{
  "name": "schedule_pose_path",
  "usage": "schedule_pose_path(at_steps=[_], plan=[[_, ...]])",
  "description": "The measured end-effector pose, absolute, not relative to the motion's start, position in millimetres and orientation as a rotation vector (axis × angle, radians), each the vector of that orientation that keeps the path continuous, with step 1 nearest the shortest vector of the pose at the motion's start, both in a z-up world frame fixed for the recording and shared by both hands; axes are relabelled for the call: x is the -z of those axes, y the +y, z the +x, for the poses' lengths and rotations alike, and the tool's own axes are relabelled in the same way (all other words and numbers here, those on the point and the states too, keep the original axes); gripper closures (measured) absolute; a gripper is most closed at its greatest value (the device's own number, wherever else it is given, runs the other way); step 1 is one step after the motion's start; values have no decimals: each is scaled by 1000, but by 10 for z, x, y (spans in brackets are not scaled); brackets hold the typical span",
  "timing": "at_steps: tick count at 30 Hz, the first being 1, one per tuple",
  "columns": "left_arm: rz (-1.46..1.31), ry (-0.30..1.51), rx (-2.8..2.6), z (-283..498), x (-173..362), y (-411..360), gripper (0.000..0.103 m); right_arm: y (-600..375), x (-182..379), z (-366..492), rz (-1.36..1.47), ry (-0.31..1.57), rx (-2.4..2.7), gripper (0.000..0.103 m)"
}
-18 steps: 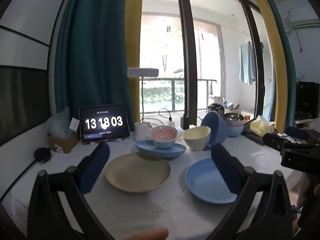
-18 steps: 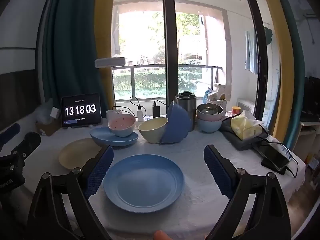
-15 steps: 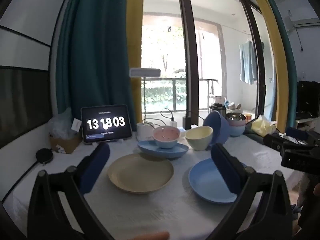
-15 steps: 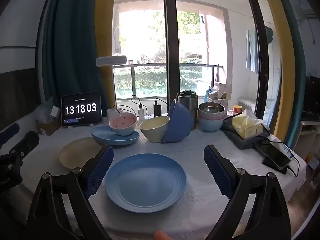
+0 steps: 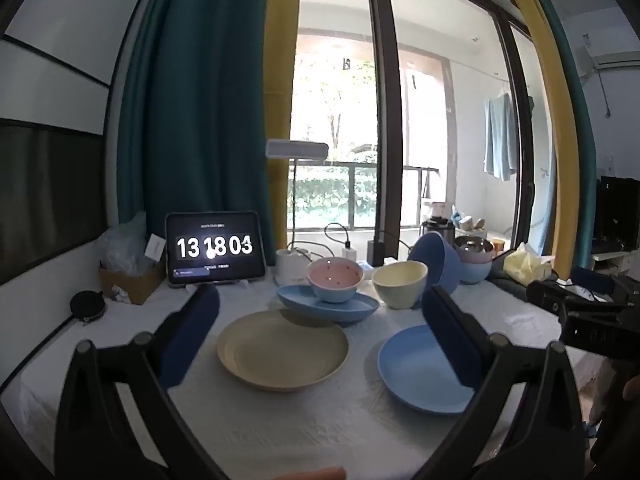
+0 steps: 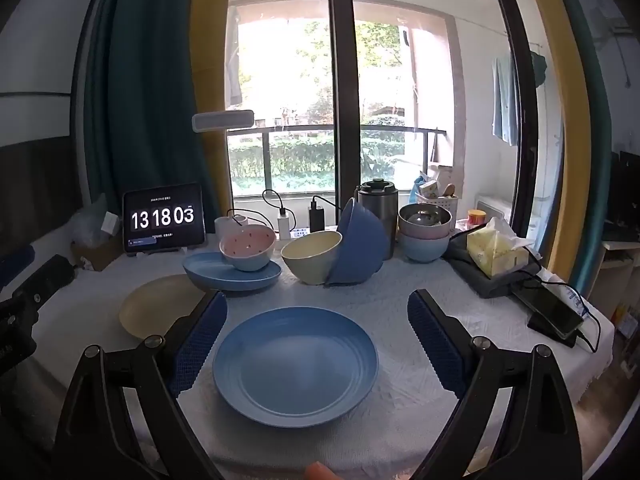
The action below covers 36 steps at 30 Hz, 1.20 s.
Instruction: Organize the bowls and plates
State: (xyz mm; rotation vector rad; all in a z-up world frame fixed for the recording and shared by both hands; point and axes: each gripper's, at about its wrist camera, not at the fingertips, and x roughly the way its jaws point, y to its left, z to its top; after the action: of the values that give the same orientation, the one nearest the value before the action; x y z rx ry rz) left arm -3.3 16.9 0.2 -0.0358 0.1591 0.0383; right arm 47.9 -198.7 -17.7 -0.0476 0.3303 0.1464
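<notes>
A cream plate (image 5: 282,348) and a blue plate (image 5: 420,372) lie on the white cloth. Behind them a pink bowl (image 5: 335,282) sits in a tilted blue plate (image 5: 326,307). A cream bowl (image 5: 399,289) leans against a tipped blue bowl (image 5: 434,262). My left gripper (image 5: 320,332) is open above the cream plate. My right gripper (image 6: 318,334) is open above the blue plate (image 6: 295,366). The right wrist view also shows the cream plate (image 6: 160,306), pink bowl (image 6: 248,249), cream bowl (image 6: 312,256) and blue bowl (image 6: 360,244).
A tablet clock (image 6: 164,222) stands at the back left. Stacked bowls (image 6: 424,232), a steel flask (image 6: 377,208), a tissue pack (image 6: 496,252) and a phone (image 6: 554,316) sit at the right. Chargers and cables (image 6: 286,220) line the window side.
Both grippers have drifted slightly, so the dishes sit a little further right in the left wrist view. Nothing on the table has moved.
</notes>
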Motion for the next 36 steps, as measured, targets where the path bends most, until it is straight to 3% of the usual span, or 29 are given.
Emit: schedule_pose_path(at_steps=[36], plan=[[-46,137,-64,-92,-40,244,1,-1960,144,424,-49,317,-131,9]])
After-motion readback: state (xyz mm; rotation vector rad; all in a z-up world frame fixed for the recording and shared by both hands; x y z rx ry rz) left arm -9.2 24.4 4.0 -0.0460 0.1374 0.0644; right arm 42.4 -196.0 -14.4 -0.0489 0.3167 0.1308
